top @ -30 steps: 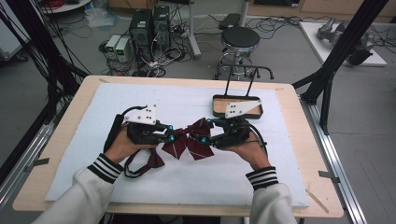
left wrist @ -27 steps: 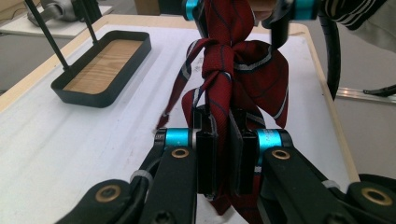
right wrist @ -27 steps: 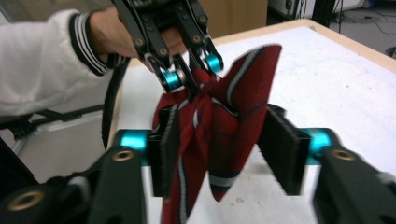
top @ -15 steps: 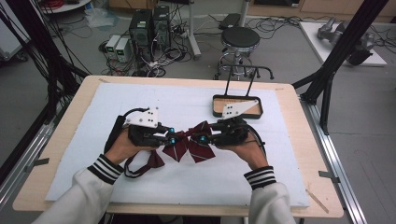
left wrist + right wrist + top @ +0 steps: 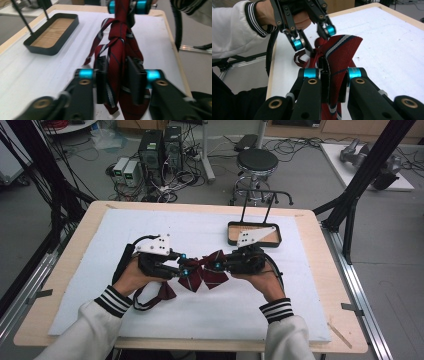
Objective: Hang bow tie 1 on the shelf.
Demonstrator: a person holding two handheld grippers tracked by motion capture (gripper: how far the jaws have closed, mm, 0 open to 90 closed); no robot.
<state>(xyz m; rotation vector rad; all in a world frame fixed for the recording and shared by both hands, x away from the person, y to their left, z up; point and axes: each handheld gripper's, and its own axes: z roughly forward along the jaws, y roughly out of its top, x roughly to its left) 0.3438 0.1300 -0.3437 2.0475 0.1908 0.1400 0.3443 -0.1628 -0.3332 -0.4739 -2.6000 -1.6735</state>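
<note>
Because the red striped tie (image 5: pixel 202 274) has to be worked from both ends, it lies on the white worktop (image 5: pixel 310 285) right between the two claws. The left claw (image 5: pixel 183 269) has the cloth between its pads, and its jaws have just been opening, so it looks loose there, with small gaps beside the cloth; I think it is letting go to get a new hold. Past its tips, the tie bunches into a knot (image 5: pixel 117 37). A thin strap (image 5: pixel 150 297) of the tie trails back under the left hand. The right claw (image 5: pixel 218 266) faces the left one and has just pressed together, pinching a fold of the tie so it does not slip. Far behind the right claw sits a small black tray (image 5: pixel 277 232), well apart from the tie.
</note>
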